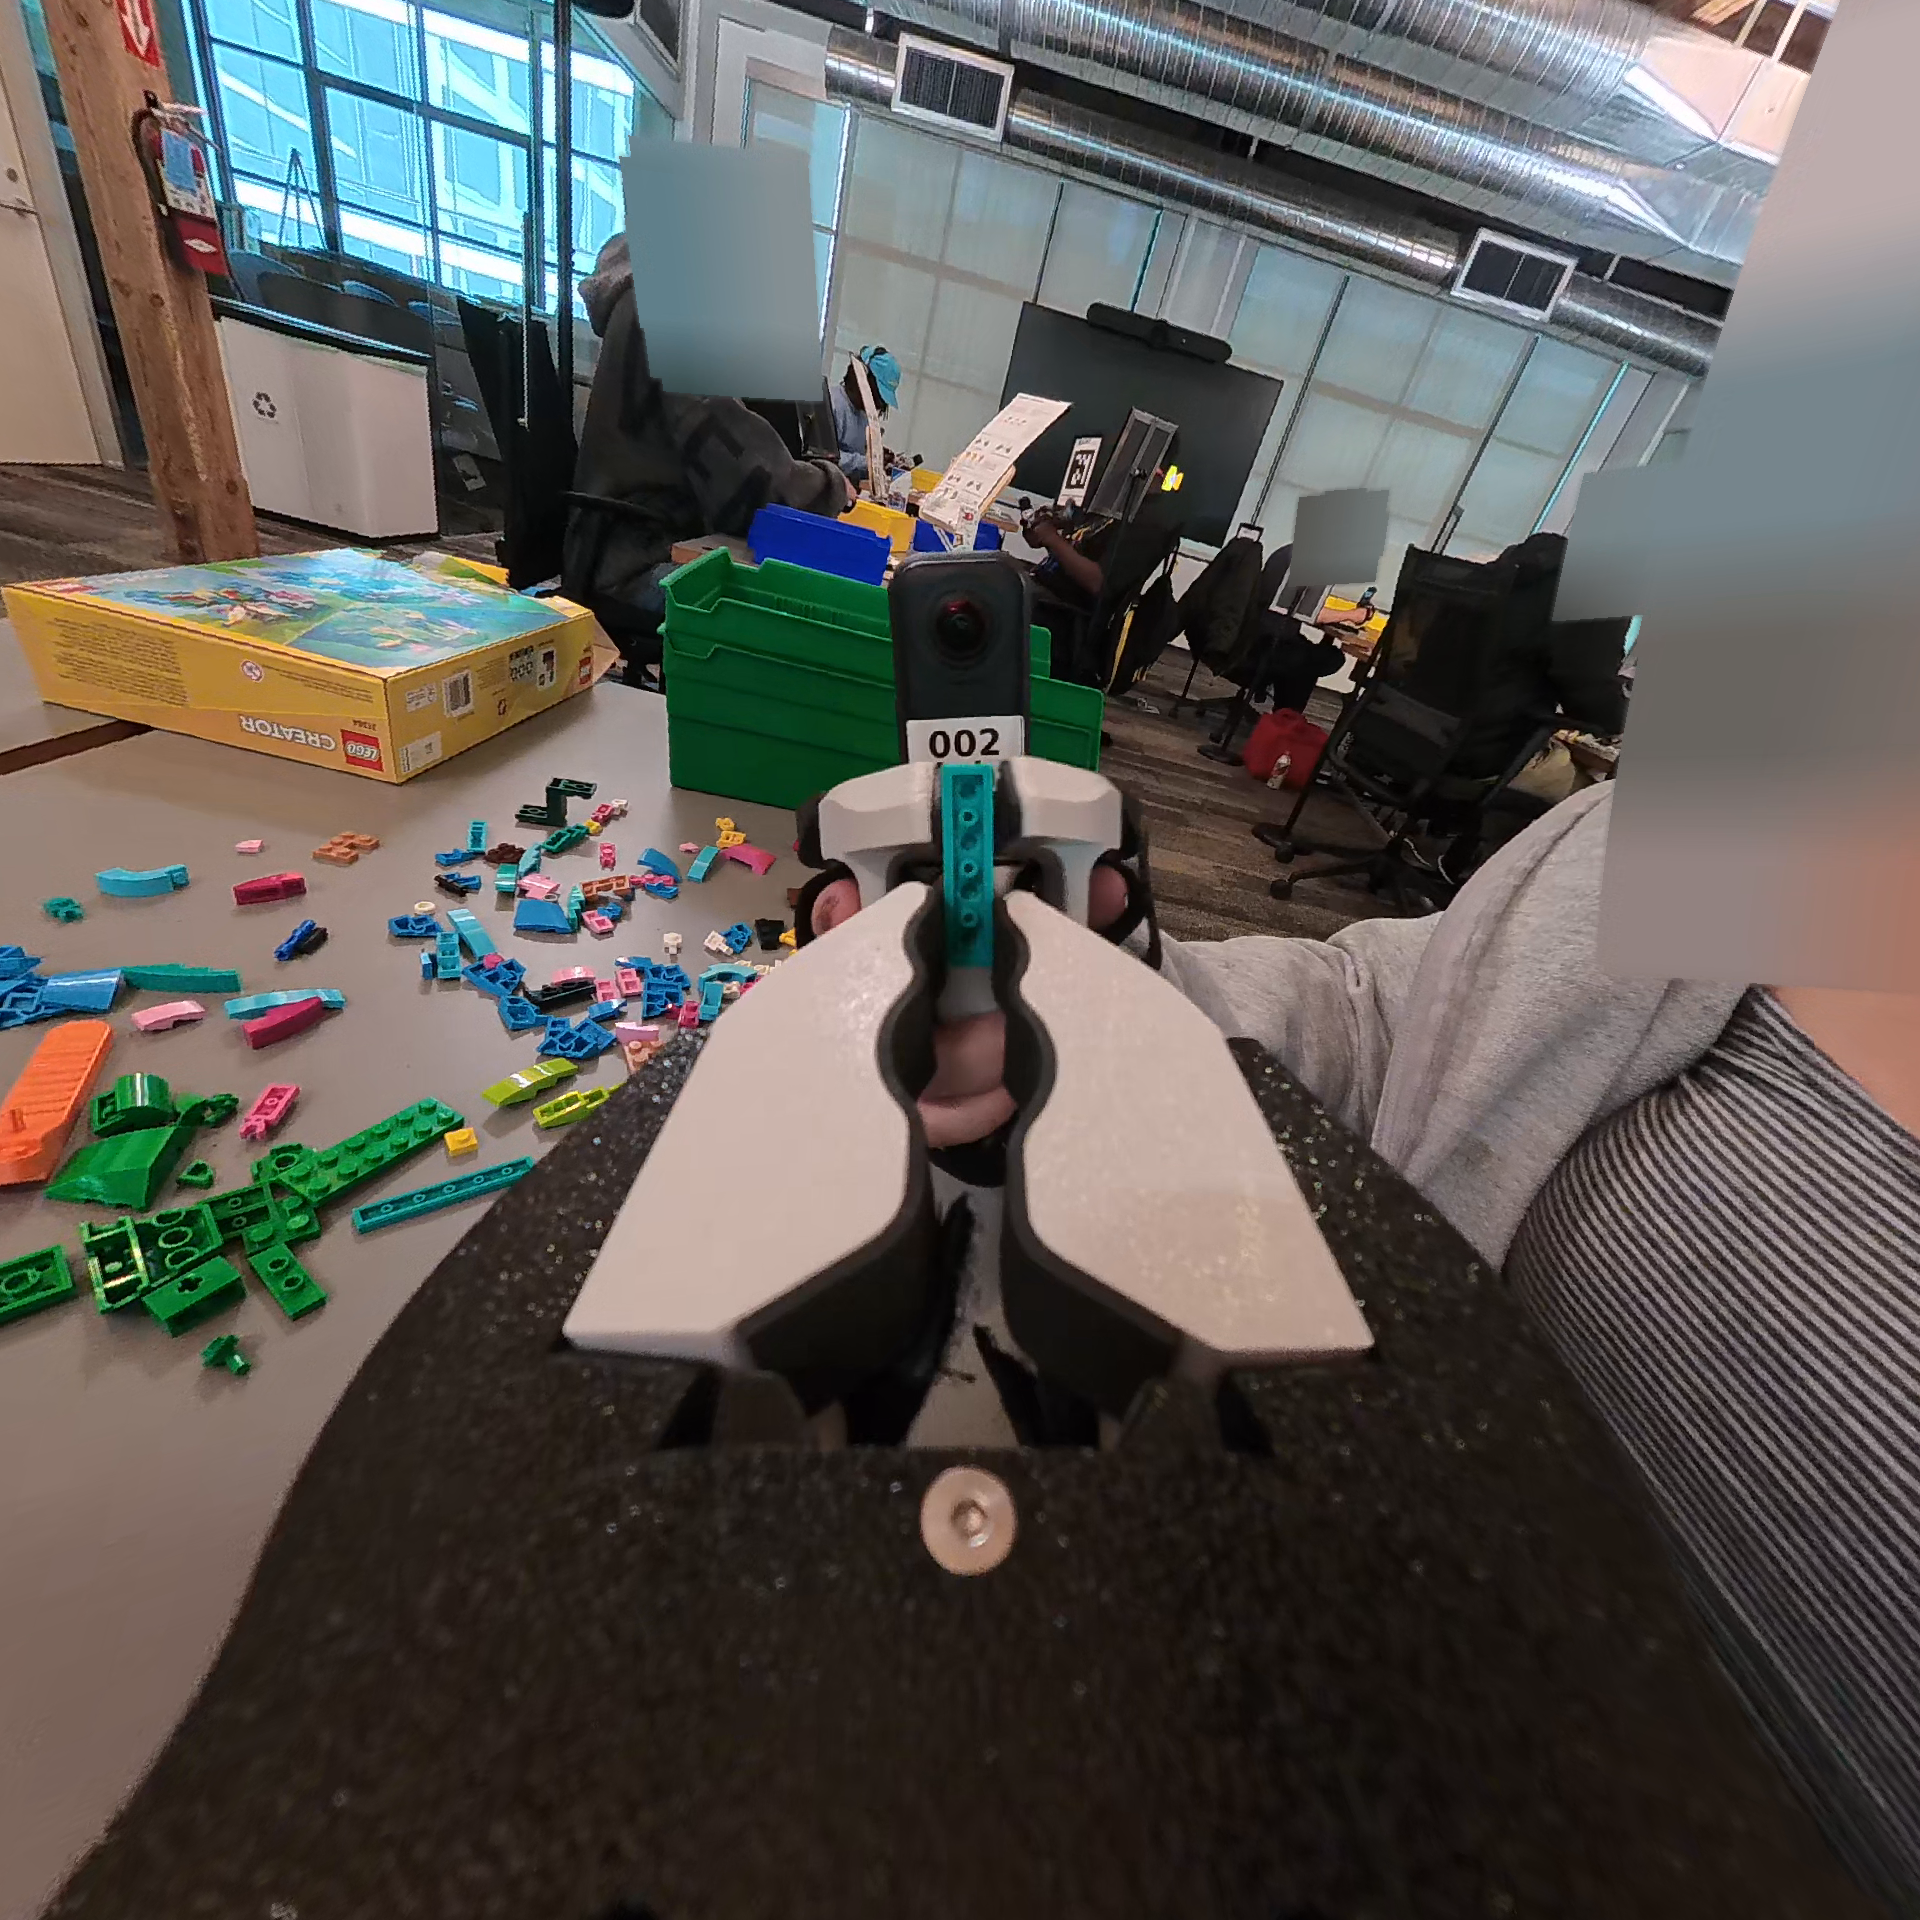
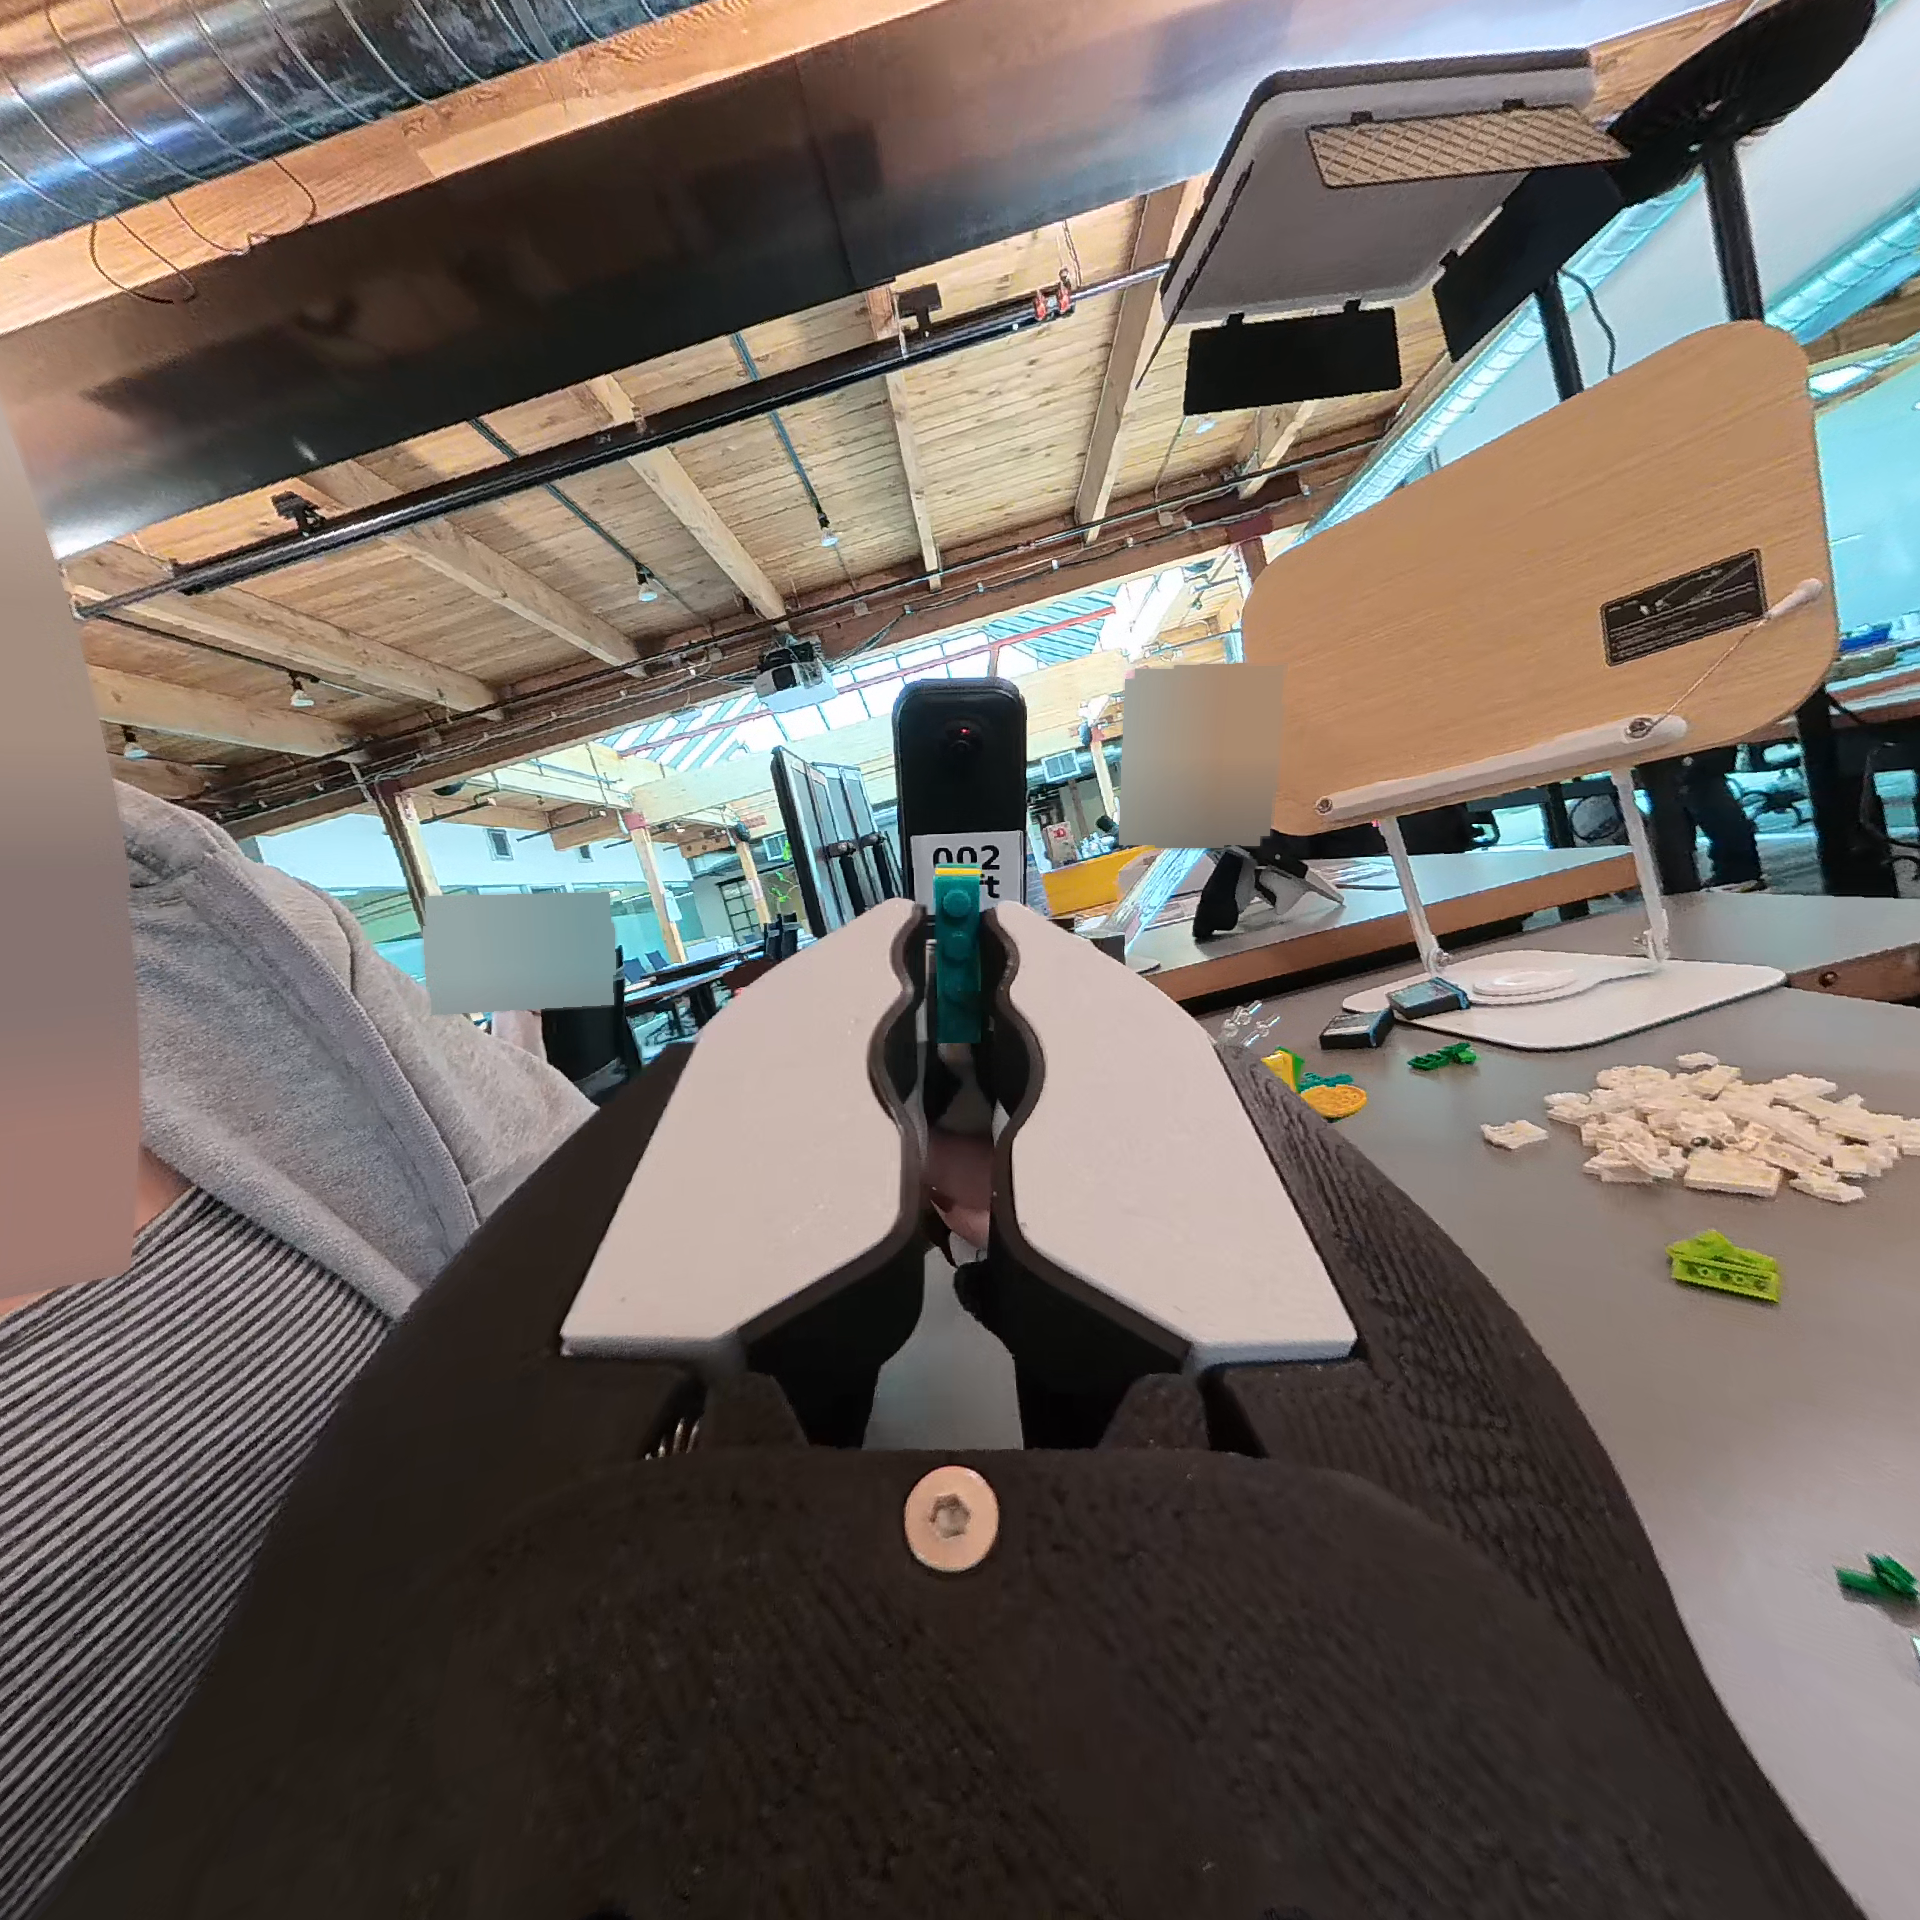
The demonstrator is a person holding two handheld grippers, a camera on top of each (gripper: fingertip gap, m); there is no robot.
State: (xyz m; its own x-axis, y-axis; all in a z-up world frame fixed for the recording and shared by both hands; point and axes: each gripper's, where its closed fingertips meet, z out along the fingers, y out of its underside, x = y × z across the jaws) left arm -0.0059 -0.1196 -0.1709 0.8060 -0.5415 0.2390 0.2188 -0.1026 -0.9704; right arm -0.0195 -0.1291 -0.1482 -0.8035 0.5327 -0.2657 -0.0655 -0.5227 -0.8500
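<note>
Left wrist view, my left gripper (image 1: pixel 966 935): clamped on a long teal plate (image 1: pixel 966 862), underside holes towards the camera; its far end runs between the fingers of the right gripper (image 1: pixel 966 805) facing me.
Left wrist view, table (image 1: pixel 156 1455): grey, strewn with loose bricks, blue and pink (image 1: pixel 561 935) in the middle, green ones (image 1: pixel 208 1216) nearer, an orange piece (image 1: pixel 47 1101) at the left edge.
Left wrist view, background: yellow set box (image 1: pixel 301 655) lying flat, stacked green bins (image 1: pixel 779 675) behind the grippers.
Right wrist view, my right gripper (image 2: pixel 956 956): closed on the same teal plate (image 2: pixel 956 971), studs towards the camera.
Right wrist view, table (image 2: pixel 1714 1403): pile of white bricks (image 2: pixel 1745 1132), a lime piece (image 2: pixel 1720 1270), a wooden book stand (image 2: pixel 1538 623) behind.
</note>
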